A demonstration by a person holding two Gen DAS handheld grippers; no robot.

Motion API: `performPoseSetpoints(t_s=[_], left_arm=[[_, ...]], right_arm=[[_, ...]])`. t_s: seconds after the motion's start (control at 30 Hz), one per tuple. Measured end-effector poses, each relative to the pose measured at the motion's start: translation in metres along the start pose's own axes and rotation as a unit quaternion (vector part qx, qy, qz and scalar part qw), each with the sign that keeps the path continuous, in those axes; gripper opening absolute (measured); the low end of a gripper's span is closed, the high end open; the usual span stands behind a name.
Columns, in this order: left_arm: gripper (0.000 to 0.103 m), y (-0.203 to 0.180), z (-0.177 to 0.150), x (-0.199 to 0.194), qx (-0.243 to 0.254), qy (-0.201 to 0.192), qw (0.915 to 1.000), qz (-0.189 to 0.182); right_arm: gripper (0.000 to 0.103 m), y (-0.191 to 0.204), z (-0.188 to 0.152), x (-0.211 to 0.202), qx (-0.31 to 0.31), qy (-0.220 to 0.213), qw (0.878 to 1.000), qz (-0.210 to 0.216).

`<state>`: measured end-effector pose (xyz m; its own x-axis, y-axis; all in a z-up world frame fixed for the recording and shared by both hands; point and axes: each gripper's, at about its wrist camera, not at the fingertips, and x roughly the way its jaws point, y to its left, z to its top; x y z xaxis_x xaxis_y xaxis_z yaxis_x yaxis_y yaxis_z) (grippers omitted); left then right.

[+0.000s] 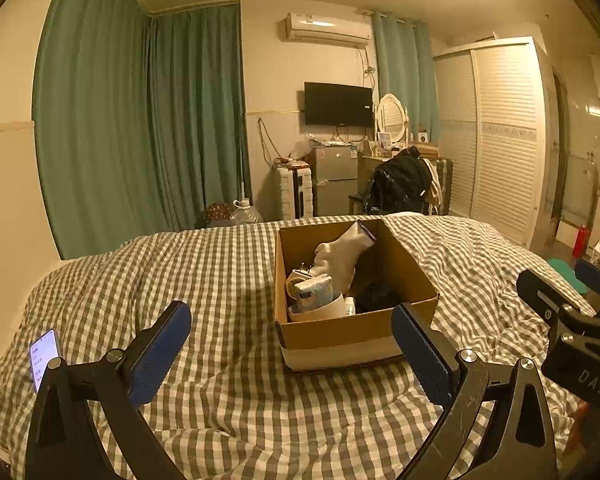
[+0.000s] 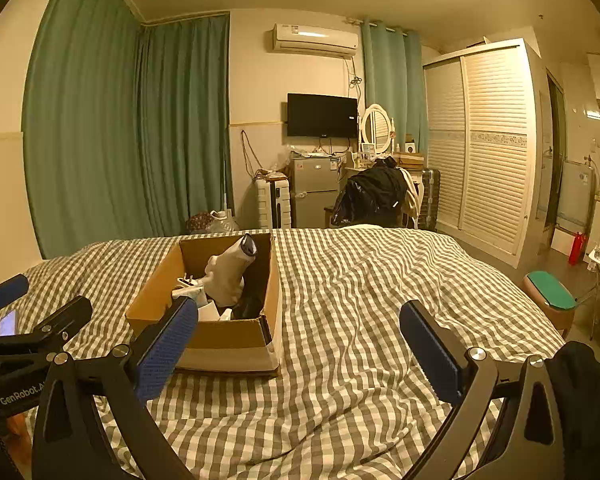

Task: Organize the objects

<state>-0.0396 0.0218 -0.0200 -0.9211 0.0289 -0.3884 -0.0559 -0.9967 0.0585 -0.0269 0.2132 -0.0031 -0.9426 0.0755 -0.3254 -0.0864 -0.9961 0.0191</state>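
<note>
An open cardboard box (image 1: 356, 330) sits on the checked bedcover (image 1: 228, 264). Inside it stand a pale hair dryer (image 1: 342, 258), a tape roll (image 1: 294, 280), a small packet (image 1: 314, 292) and dark items. My left gripper (image 1: 292, 352) is open and empty, just short of the box's near wall. In the right wrist view the same box (image 2: 220, 340) lies to the left, the hair dryer (image 2: 230, 270) leaning up out of it. My right gripper (image 2: 300, 348) hangs open over bare bedcover (image 2: 360, 280), to the right of the box, nothing between its fingers.
A lit phone (image 1: 43, 354) lies on the bed at the far left. Beyond the bed stand a small fridge (image 1: 334, 180), a chair draped with dark clothes (image 1: 400, 184), a white wardrobe (image 1: 496, 136) and green curtains (image 1: 140, 128). A stool with a green seat (image 2: 550, 292) is to the right.
</note>
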Motion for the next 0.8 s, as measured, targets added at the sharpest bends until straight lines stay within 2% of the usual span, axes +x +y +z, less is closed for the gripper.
performPoseSetpoints(t_s=[0.8], left_arm=[[0.103,0.008,-0.008,0.007,-0.023,0.026,0.9994,-0.002]], right_arm=[[0.101,0.002,-0.014,0.006,0.001,0.018,1.000,-0.001]])
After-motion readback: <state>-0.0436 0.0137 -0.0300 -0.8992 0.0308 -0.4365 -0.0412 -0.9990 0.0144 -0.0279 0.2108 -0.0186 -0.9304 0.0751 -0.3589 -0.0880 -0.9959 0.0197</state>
